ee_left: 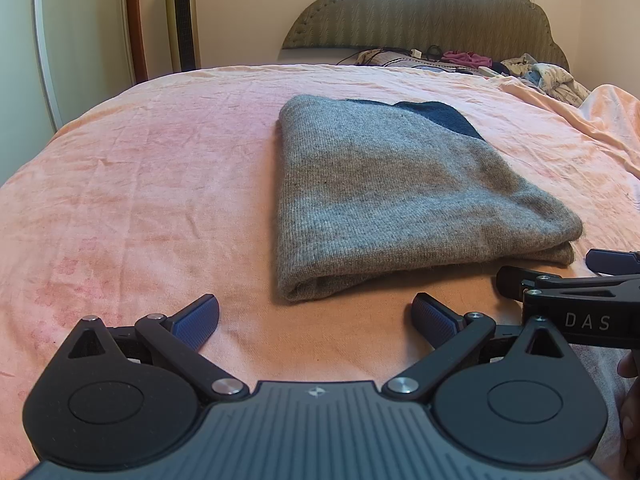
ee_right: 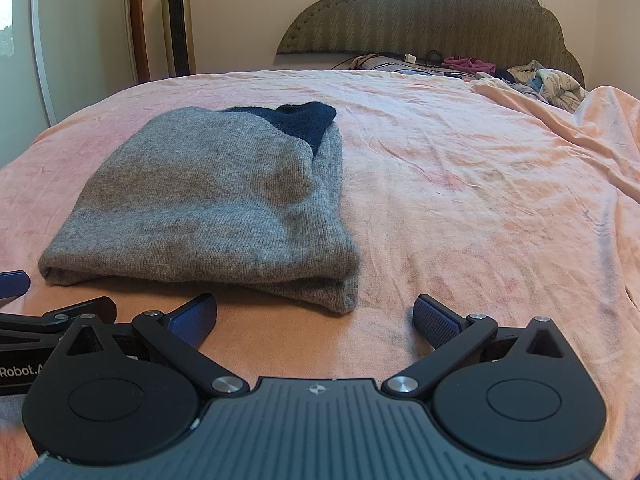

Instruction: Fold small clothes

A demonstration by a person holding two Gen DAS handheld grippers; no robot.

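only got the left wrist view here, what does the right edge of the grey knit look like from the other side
Observer: In the right wrist view the folded grey knit shows stacked layers along its right edge, with the bottom layer sticking out beyond the top one.
Operator: is the right hand-held gripper on it
Observer: No. The right hand-held gripper is open and sits short of the near right corner, touching nothing.
Operator: anything to the right of the garment
Observer: Only bare pink bedsheet, rumpled into a ridge at the far right.
Operator: and the dark part
Observer: The navy section sits at the far end and wraps over the right edge.
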